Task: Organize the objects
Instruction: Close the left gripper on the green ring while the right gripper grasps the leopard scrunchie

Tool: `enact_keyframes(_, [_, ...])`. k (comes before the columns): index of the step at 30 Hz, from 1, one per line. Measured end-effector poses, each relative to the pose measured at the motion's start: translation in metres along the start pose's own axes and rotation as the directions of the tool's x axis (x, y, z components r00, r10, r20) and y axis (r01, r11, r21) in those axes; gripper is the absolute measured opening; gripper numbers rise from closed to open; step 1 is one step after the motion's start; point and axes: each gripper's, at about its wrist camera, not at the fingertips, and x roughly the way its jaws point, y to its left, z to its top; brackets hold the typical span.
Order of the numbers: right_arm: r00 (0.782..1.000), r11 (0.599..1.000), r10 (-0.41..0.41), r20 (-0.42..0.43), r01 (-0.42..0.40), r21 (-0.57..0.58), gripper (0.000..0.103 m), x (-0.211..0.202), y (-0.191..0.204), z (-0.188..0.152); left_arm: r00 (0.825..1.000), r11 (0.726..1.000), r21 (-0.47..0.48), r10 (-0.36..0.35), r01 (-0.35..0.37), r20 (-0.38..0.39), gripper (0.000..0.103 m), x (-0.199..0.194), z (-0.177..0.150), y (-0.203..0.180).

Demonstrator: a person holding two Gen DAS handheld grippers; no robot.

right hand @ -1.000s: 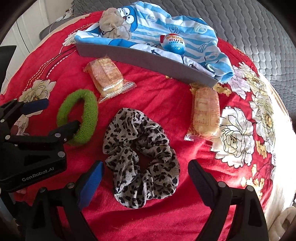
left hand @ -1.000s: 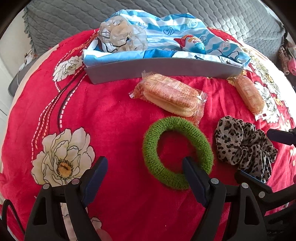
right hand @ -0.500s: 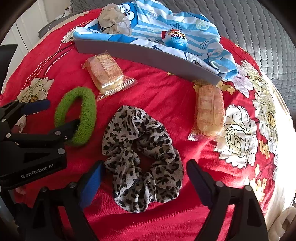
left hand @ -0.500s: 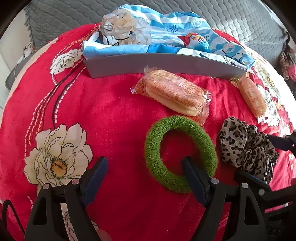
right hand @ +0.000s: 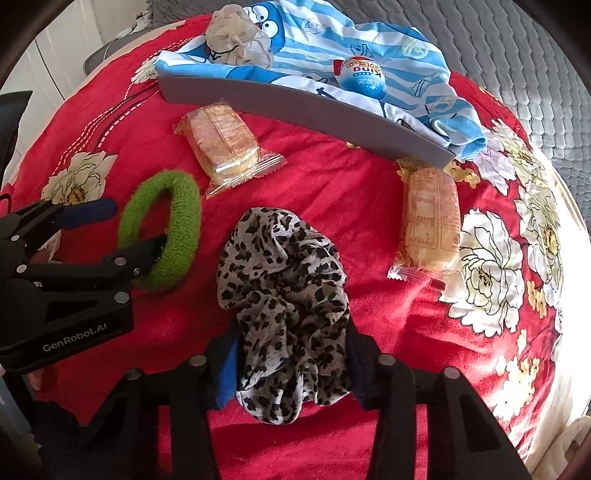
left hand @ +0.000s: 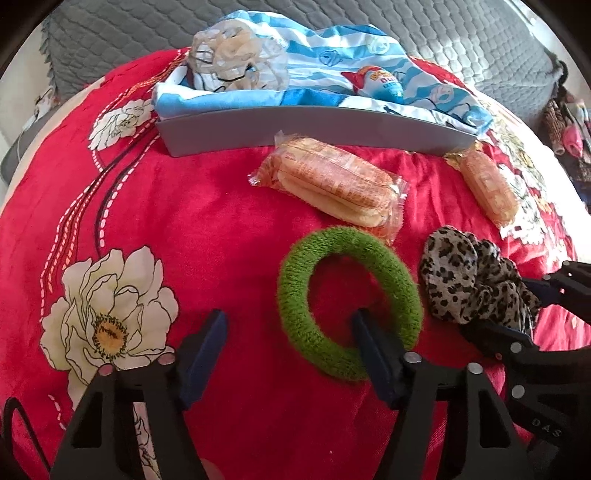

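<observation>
A green fuzzy scrunchie (left hand: 349, 306) lies on the red flowered cloth; it also shows in the right wrist view (right hand: 162, 230). My left gripper (left hand: 288, 328) is open, its right finger inside the ring, its left finger outside on the cloth. A leopard-print scrunchie (right hand: 284, 302) lies to its right, seen also in the left wrist view (left hand: 465, 280). My right gripper (right hand: 291, 354) is shut on the leopard scrunchie's near end. Two wrapped snack packs (right hand: 225, 142) (right hand: 430, 214) lie beyond.
A grey tray (left hand: 317, 125) at the back holds a blue striped cloth (right hand: 369, 44), a beige scrunchie (right hand: 236, 37) and a blue egg-shaped toy (right hand: 362, 75). A grey quilted cushion (left hand: 443, 33) lies behind. The cloth's edge drops off at right.
My right gripper has closed on the leopard scrunchie, bunching it up. My left gripper has stayed open with one finger inside the green ring.
</observation>
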Motion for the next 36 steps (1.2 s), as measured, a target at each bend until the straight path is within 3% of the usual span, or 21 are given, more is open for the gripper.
enact_keyframes(12, [1.000, 1.000, 0.028, -0.006, -0.028, -0.007, 0.025, -0.005, 0.005, -0.003, 1.000, 0.999, 0.029, -0.023, 0.023, 0.000, 0.037, -0.005, -0.002, -0.014])
enact_keyframes(20, [0.999, 0.999, 0.036, 0.004, -0.036, 0.001, 0.024, -0.009, 0.005, -0.004, 0.999, 0.999, -0.004, -0.032, 0.032, 0.017, 0.019, -0.008, -0.002, -0.009])
enact_keyframes(36, [0.999, 0.999, 0.050, 0.008, -0.050, -0.005, 0.019, -0.013, 0.005, -0.004, 1.000, 0.998, -0.059, -0.003, 0.004, 0.016, 0.013, -0.016, -0.006, -0.013])
